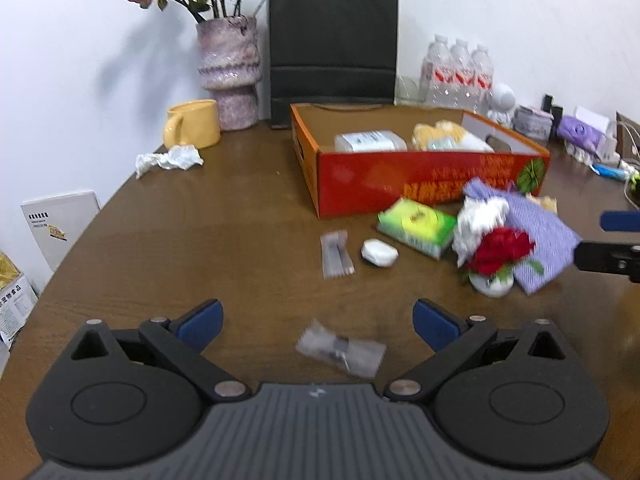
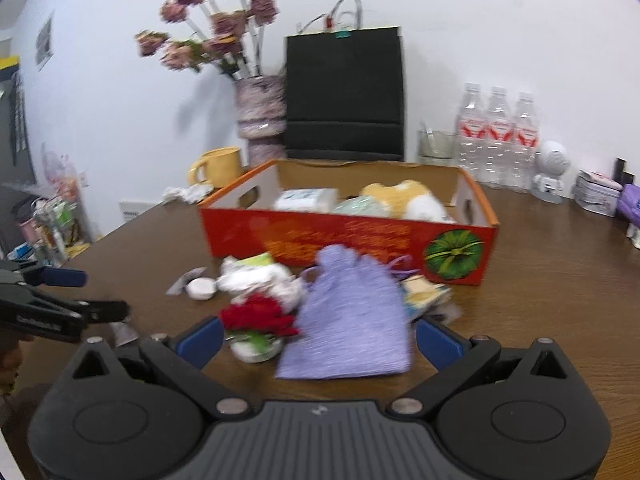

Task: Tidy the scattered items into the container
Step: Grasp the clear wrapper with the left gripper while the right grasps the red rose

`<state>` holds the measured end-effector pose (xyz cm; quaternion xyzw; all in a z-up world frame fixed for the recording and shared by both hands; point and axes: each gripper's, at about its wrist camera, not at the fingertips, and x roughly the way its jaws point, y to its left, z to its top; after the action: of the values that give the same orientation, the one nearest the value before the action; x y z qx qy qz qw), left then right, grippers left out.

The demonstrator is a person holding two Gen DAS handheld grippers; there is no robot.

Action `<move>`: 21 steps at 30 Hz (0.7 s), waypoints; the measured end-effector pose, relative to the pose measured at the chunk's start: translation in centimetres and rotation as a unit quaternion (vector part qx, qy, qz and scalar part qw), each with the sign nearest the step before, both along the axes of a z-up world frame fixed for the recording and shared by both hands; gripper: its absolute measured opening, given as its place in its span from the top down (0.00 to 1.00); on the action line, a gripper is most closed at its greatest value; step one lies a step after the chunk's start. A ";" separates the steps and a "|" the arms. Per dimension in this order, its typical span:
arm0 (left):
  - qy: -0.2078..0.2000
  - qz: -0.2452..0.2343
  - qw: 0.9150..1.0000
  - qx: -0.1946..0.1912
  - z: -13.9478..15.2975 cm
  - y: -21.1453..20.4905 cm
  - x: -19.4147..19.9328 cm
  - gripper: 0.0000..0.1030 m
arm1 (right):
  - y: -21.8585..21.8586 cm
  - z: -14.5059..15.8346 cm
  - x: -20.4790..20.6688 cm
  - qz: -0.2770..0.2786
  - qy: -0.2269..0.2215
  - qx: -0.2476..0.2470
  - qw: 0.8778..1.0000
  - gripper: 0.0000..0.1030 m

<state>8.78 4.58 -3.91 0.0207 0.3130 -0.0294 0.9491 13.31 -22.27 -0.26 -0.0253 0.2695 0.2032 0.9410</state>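
Left wrist: our left gripper (image 1: 316, 322) stood wide, empty, a clear plastic sachet (image 1: 340, 349) just ahead between its fingers; red cardboard box (image 1: 420, 178) farther ahead-right | Right wrist: our right gripper (image 2: 318, 334) stood wide around a lilac fabric pouch (image 2: 352, 316); box beyond it.

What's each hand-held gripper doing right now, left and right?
Left hand-held gripper: open, empty, above a clear packet.
Right hand-held gripper: open, empty, purple pouch between its fingers.
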 end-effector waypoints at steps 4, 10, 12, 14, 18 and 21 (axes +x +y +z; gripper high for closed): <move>0.003 -0.014 1.000 0.011 -0.8 -0.3 -0.4 0.00 | 2.1 -0.8 -0.1 0.019 0.002 -0.010 1.000 0.01; 0.009 -0.025 0.999 0.028 -1.4 -0.2 0.0 0.00 | 4.6 -1.6 0.7 0.028 0.004 -0.027 0.999 0.03; 0.012 -0.027 0.999 0.034 -1.7 -0.1 0.2 0.00 | 5.1 -1.8 1.2 0.024 0.008 -0.030 0.999 0.05; 0.018 -0.035 0.999 0.033 -1.8 -0.1 0.5 0.04 | 5.5 -2.0 1.8 0.020 0.015 -0.032 0.999 0.07; 0.022 -0.050 0.998 0.034 -2.1 -0.2 0.6 0.22 | 6.0 -2.5 2.4 0.015 0.020 -0.036 0.999 0.08; 0.024 -0.067 0.997 0.019 -1.9 -0.1 0.4 0.44 | 6.4 -2.7 2.8 0.015 0.023 -0.038 0.999 0.11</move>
<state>9.17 4.44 -5.85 0.0587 0.3341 -0.0871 0.9367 16.12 -15.85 -2.95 -0.0605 0.2984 0.2069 0.9298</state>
